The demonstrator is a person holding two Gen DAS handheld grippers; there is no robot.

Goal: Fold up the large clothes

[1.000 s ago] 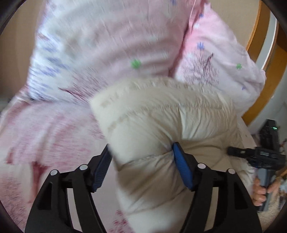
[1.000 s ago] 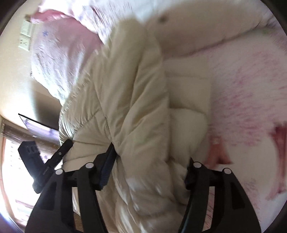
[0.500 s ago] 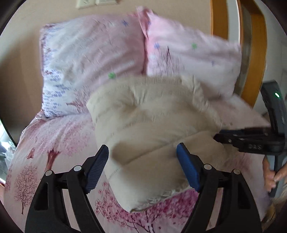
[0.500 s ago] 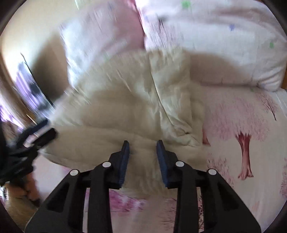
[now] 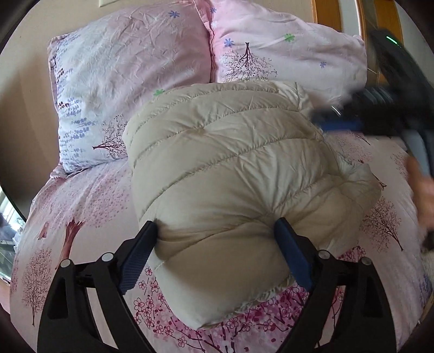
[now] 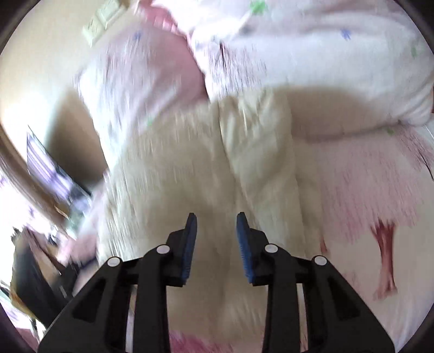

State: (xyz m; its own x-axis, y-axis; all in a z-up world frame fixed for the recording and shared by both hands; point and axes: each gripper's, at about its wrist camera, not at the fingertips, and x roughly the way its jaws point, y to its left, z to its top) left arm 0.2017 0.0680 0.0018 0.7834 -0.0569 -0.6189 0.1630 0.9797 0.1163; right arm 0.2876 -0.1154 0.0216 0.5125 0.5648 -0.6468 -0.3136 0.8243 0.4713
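A cream quilted puffer jacket (image 5: 227,168) lies folded in a thick bundle on the pink flowered bed sheet (image 5: 89,206). My left gripper (image 5: 217,233) has wide-open jaws that straddle the near end of the bundle, pads against its sides. My right gripper (image 6: 216,225) hovers over the jacket (image 6: 190,173) with its jaws a small gap apart and nothing between them. The right wrist view is motion-blurred. The right gripper also shows blurred at the right of the left wrist view (image 5: 352,122).
Two pink flowered pillows (image 5: 130,70) (image 5: 284,51) lean against the wall behind the jacket. A wooden frame (image 5: 325,13) stands at the far right. A dark screen (image 6: 51,173) is off the bed's left side.
The jacket was set down on the bed and both grippers drew back. My right gripper narrowed from wide open and let go, then swung over the jacket. My left gripper stays wide around the bundle.
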